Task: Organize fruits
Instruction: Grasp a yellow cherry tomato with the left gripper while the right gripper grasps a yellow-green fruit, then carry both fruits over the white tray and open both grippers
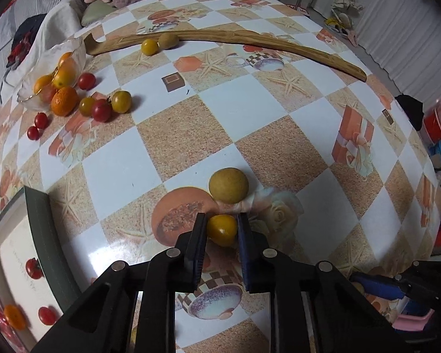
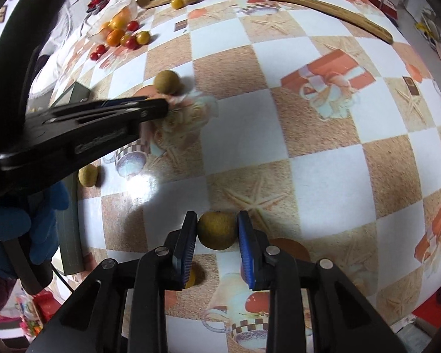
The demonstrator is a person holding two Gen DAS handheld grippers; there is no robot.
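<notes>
My left gripper (image 1: 221, 229) is shut on a yellow cherry tomato (image 1: 222, 230), low over the table. A tan longan (image 1: 228, 185) lies just beyond it. My right gripper (image 2: 217, 229) is shut on another tan longan (image 2: 217, 230) near the table's front. The left gripper's body (image 2: 82, 129) reaches in from the left in the right wrist view. A glass bowl (image 1: 73, 47) at the far left holds oranges, with red and yellow tomatoes (image 1: 103, 106) loose beside it. A green-rimmed tray (image 1: 41, 235) at the lower left holds red tomatoes and an orange.
A long curved wooden stick (image 1: 250, 39) lies across the far table, with a yellow tomato (image 1: 149, 47) and a longan (image 1: 168, 40) against it. Another longan (image 2: 88, 175) lies by the tray. Clothes and bedding lie past the far left edge.
</notes>
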